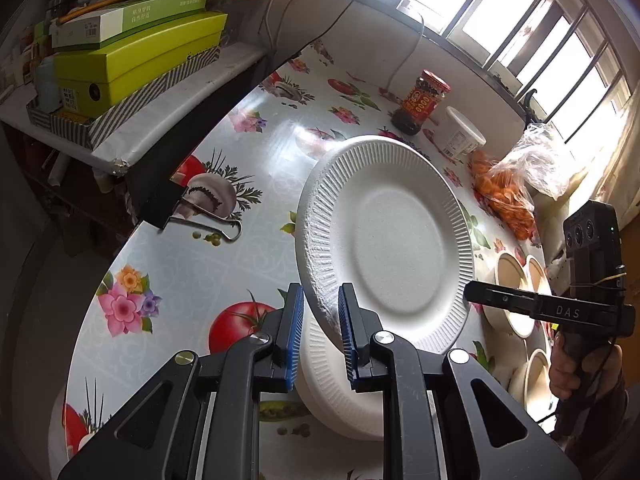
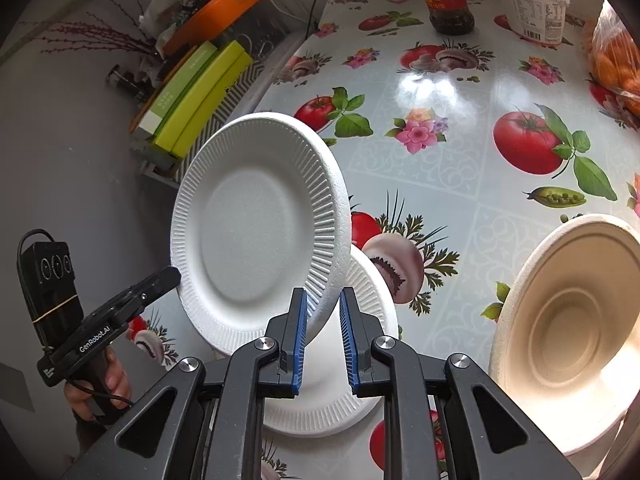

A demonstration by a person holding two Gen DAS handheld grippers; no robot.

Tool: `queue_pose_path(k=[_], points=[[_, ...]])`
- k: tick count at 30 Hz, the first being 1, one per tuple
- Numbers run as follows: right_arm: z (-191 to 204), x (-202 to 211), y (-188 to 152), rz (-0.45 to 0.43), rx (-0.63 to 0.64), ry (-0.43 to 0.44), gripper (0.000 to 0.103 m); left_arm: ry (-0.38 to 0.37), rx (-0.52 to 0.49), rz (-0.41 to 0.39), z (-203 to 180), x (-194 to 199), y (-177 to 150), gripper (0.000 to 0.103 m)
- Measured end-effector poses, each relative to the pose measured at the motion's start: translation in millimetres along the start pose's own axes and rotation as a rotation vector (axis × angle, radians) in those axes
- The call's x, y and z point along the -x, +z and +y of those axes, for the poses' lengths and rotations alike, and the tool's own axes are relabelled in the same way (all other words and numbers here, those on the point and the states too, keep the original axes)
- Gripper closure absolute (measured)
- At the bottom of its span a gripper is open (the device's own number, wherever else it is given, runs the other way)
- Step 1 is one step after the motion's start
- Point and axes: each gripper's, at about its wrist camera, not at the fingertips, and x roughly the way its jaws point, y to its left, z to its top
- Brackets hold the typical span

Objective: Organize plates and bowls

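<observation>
A white foam plate (image 1: 392, 240) (image 2: 256, 232) hangs tilted above the table, gripped from two sides. My left gripper (image 1: 320, 296) is shut on its lower left rim, the ribbed edge pinched between the blue pads. My right gripper (image 2: 324, 300) is shut on the opposite rim. Each gripper shows in the other's view, with its tip at the plate's edge: the right gripper (image 1: 474, 296) and the left gripper (image 2: 172, 276). A second white plate (image 1: 340, 400) (image 2: 352, 400) lies flat on the table beneath. Beige bowls (image 1: 516, 284) (image 2: 568, 340) stand to the right.
On the floral oilcloth table (image 2: 440, 152) stand a red-labelled sauce jar (image 1: 424, 100), a white tub (image 1: 464, 132) and a bag of oranges (image 1: 508, 196) near the window. Green boxes (image 1: 132, 52) sit on a shelf to the left. A black clip (image 1: 160, 196) grips the table's edge.
</observation>
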Motion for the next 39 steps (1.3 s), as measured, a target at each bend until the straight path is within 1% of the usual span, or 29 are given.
queue_pose_path(k=[9, 18, 27, 39], points=[[-6, 5, -25, 0.011, 0.000, -0.011, 0.086, 0.006, -0.024, 0.025, -7, 0, -27, 0.085], [-10, 5, -43, 0.023, 0.000, -0.027, 0.086, 0.011, -0.031, 0.054, -11, -3, -43, 0.085], [-12, 1, -52, 0.037, -0.006, -0.033, 0.086, 0.021, -0.049, 0.075, -14, -3, -54, 0.085], [-12, -3, -58, 0.050, 0.006, -0.073, 0.084, 0.042, -0.058, 0.114, -14, -13, -61, 0.085]])
